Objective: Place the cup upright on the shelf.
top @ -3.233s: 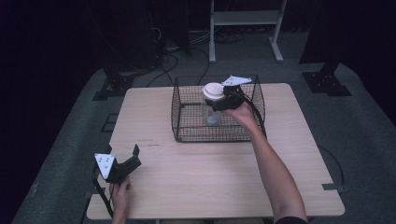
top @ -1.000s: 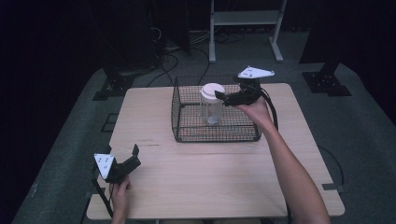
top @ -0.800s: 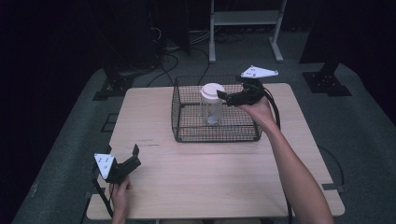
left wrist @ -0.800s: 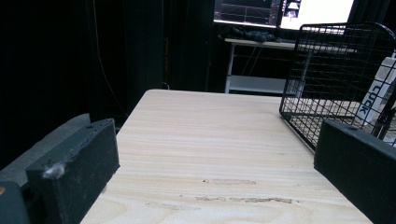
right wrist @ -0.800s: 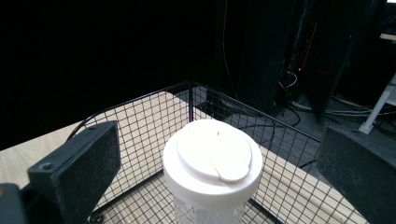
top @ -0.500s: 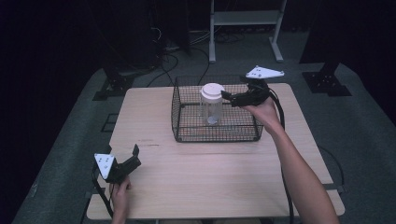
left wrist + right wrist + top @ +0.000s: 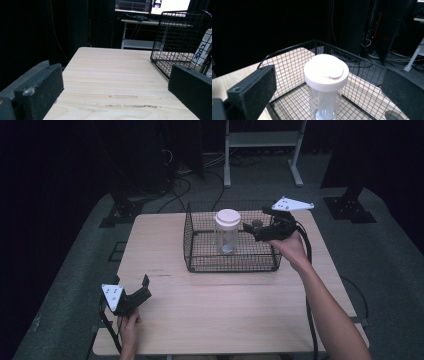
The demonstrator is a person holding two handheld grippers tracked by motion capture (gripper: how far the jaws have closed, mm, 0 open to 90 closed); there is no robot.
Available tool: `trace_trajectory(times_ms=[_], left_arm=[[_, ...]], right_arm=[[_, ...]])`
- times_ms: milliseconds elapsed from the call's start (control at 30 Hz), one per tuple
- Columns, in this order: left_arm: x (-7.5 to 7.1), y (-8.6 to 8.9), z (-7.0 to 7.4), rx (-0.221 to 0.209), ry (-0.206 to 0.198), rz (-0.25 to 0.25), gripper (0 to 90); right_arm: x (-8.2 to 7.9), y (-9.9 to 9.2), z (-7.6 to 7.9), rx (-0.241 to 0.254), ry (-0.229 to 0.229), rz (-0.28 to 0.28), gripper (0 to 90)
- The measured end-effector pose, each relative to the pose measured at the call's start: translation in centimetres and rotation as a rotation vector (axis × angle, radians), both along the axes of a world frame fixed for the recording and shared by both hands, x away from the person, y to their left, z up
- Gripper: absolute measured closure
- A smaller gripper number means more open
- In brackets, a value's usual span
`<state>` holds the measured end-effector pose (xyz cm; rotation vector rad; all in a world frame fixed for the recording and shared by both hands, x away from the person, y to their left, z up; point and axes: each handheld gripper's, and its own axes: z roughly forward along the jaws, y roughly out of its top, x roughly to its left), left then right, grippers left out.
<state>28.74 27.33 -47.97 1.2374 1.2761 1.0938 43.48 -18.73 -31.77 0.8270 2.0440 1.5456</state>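
Two grippers, both spread and empty: right gripper (image 7: 256, 230) just beside white-lidded clear bottle (image 7: 227, 232), upright inside wire basket (image 7: 192, 255); left gripper (image 7: 139, 292) near wooden table's (image 7: 225, 305) front-left corner.

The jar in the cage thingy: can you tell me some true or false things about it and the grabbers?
1. The jar stands upright inside the wire basket. True.
2. The jar has no lid. False: a white lid sits on top.
3. The right gripper is squeezing the jar. False: its jaws are open and apart from the jar.
4. The left gripper rests near the table's front left corner, jaws open, holding nothing. True.
5. The basket lies tipped on its side. False: it sits flat, open side up.
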Motion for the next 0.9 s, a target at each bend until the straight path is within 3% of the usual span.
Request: trace_trajectory(times_ms=[467,900], left_arm=[[0.0,0.0,0.0,-0.005,-0.002,-0.002,0.0],[0.0,0.0,0.0,0.000,-0.001,-0.004,0.0]], right_arm=[[-3.2,-1.2,-0.7,-0.021,-0.016,0.014,0.0],[-4.9,-2.4,-1.1,-0.025,-0.021,0.013,0.0]])
